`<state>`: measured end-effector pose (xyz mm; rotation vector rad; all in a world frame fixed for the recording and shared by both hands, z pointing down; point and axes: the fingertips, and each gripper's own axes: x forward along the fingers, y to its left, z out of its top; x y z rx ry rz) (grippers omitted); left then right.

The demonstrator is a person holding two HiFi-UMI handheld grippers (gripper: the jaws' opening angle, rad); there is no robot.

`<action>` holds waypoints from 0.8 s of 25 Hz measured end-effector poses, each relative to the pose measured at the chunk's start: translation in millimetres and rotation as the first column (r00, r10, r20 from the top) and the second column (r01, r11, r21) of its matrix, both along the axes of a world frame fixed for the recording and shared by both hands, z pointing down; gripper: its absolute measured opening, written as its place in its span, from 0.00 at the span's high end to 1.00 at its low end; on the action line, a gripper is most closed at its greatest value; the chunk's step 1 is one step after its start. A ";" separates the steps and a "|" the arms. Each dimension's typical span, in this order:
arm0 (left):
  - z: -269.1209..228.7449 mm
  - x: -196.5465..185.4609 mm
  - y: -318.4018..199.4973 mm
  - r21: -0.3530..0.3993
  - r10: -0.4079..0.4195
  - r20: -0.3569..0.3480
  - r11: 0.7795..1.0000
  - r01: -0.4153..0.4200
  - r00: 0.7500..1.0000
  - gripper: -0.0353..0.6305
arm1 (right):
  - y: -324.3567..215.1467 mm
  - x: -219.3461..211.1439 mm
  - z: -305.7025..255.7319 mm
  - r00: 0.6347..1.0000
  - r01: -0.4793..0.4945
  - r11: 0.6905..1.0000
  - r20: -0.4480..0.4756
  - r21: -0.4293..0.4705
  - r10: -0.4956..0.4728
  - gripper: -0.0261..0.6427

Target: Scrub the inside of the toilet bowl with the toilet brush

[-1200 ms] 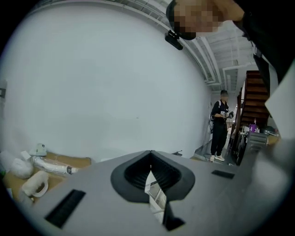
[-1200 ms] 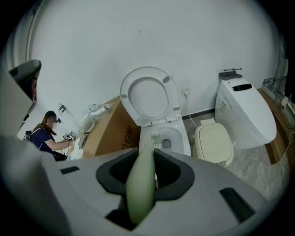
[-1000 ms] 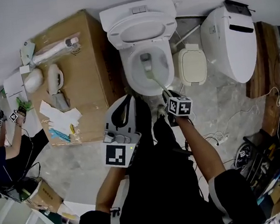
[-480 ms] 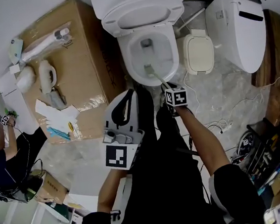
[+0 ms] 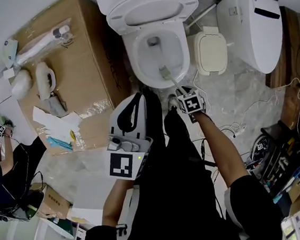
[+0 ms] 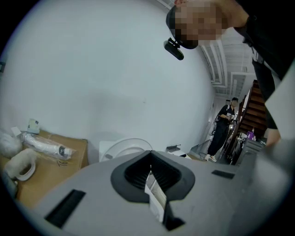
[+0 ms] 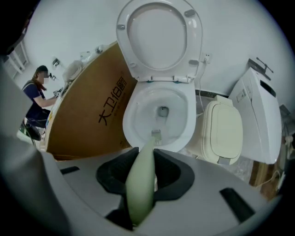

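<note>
Right hand-held gripper [image 7: 143,173] is clenched on the pale green handle of the toilet brush [image 7: 144,159]. The handle runs out between the jaws and down into the toilet bowl [image 7: 136,115]. The grip sits far back on the handle, likely so the hand-held gripper stays outside the rim while the bristles reach in. The brush head lies on the near inner wall of the toilet, short of the drain hole at the bottom. In the head view the brush [image 5: 165,72] slants from the right hand-held gripper [image 5: 181,93] at the toilet's front edge into the toilet bowl [image 5: 133,65]. The seat and lid [image 7: 159,39] are tipped up at the back of the toilet, so the bowl is open for scrubbing.

Left hand-held gripper [image 6: 152,184] has its jaws together, gripping nothing. It is held back in front of the toilet, out of the brush's way. A cardboard box [image 5: 75,71] stands just left of the toilet and a small cream bin [image 5: 209,52] just right of it.
</note>
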<state>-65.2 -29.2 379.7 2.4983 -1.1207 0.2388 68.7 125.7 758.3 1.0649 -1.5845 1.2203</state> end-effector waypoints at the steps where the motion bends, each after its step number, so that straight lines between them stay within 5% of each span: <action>1: 2.0 -1.5 0.6 -0.015 0.012 0.004 1.000 -0.011 1.000 0.93 | 0.3 2.6 0.3 0.999 0.035 0.999 -0.018 0.002 -0.035 0.79; 7: 0.3 -12.2 -6.7 -0.016 0.046 -0.031 0.999 -0.046 0.998 0.94 | 0.6 20.1 -0.5 0.941 0.302 0.953 -0.153 -0.011 -0.300 0.79; 10: -6.7 -14.7 -16.4 0.030 0.036 -0.058 0.999 -0.034 0.998 0.94 | -9.4 29.1 -0.5 0.878 0.438 0.899 -0.203 -0.023 -0.433 0.79; 17: -4.0 -12.9 -15.5 -0.010 0.009 -0.029 1.000 -0.009 1.000 0.94 | -31.0 52.8 0.4 0.754 0.620 0.782 -0.231 -0.055 -0.615 0.79; 20: -6.1 -8.2 -19.3 -0.019 -0.019 -0.020 1.000 0.019 1.000 0.94 | -49.9 66.3 2.5 0.672 0.710 0.702 -0.249 -0.053 -0.698 0.79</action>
